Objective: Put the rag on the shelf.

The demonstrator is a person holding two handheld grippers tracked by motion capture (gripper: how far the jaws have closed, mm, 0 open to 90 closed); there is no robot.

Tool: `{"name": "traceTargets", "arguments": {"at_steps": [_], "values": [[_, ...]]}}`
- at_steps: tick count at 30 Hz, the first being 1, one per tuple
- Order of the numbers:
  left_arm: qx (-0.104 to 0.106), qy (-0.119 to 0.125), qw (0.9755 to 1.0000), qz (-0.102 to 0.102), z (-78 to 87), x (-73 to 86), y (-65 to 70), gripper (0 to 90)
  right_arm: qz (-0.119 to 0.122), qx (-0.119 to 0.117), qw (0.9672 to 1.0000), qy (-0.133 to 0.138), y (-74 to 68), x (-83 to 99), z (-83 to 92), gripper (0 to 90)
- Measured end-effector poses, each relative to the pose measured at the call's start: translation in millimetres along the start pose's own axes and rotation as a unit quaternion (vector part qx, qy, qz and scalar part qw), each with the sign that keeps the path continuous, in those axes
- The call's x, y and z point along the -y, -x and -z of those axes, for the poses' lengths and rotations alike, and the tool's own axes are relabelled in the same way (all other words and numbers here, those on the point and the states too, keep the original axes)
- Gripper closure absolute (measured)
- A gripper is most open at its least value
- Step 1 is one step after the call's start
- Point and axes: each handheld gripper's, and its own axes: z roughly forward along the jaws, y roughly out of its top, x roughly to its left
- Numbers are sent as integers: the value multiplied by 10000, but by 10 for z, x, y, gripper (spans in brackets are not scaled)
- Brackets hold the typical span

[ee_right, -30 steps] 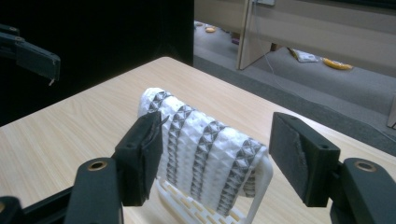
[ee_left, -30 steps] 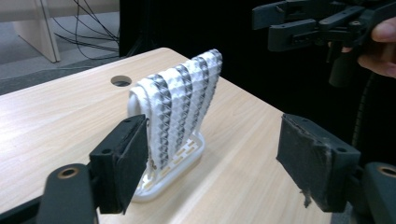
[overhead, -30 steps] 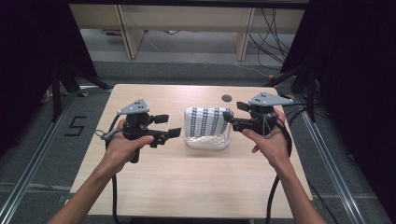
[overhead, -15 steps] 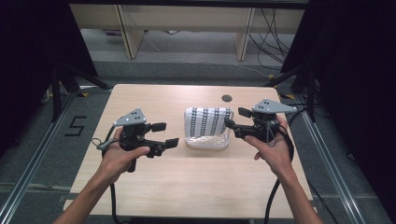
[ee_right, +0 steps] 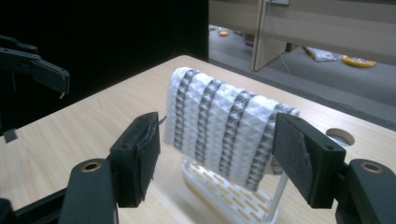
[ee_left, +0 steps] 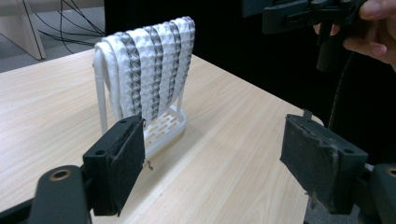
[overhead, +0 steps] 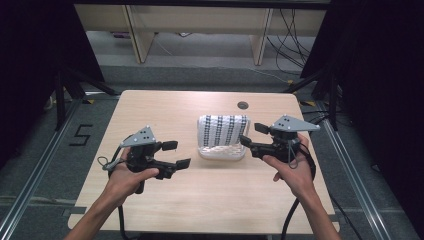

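1. Your left tongs (overhead: 176, 154) hover above the table (overhead: 165, 107), well left of the rack, jaws wide with nothing between them. They point toward the cloth, likely lined up for an approach.
2. The white and grey patterned cloth (overhead: 223, 130) hangs draped over a white rack (overhead: 222, 151) at the table's middle, so both hanging sides are open to a pinch.
3. Your right tongs (overhead: 254, 135) sit just beside the cloth's right edge, jaws wide and empty. In the right gripper view they frame the cloth (ee_right: 224, 126), seemingly so they can close on it.
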Motion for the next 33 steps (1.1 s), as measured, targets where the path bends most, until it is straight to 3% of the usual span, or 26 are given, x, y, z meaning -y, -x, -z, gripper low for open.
{"name": "traceTargets", "arguments": {"at_steps": [3,7,9,10,11,17,19,21,22,24,25,27,28,30,32,33], "values": [[24,-16,10000,4,5,51,16,210,47,9,10000,26,-11,38,22,332],[39,-39,10000,-21,18,113,31,208,-63,-10,10000,-4,-63,100,45,326],[93,-21,10000,-29,16,147,30,207,20,-32,10000,-9,-62,122,50,324],[35,-54,10000,-18,24,162,39,205,-66,-58,10000,-44,-86,136,60,323],[34,-45,10000,-16,24,180,40,205,13,-59,10000,-31,-82,146,60,321],[26,-110,9999,-73,41,282,52,198,-62,-115,9999,-41,-158,213,78,314],[28,-112,9999,-87,49,309,55,197,29,-144,9999,-22,-163,231,80,314],[33,-105,9999,-70,55,341,60,195,-79,-176,9998,-96,-200,256,92,314],[43,-120,9999,-68,59,357,63,194,30,-221,9997,-74,-190,268,86,314],[69,-136,9999,-56,61,395,74,193,-91,-233,9997,-78,-216,298,94,314],[91,-164,9998,-85,65,413,76,193,-21,-282,9995,-121,-210,307,101,314],[103,-204,9997,-91,73,449,84,192,-72,-213,9996,-164,-229,333,117,314],[157,-191,9997,-91,72,470,81,192,38,-179,9998,-104,-221,346,114,314],[87,-247,9996,-111,83,506,91,190,-97,-269,9995,-125,-241,377,115,314],[78,-266,9995,-132,88,544,96,189,52,-233,9995,-191,-238,401,128,314],[117,-261,9995,-137,86,565,92,189,-84,-263,9993,-250,-262,410,135,314]]}}
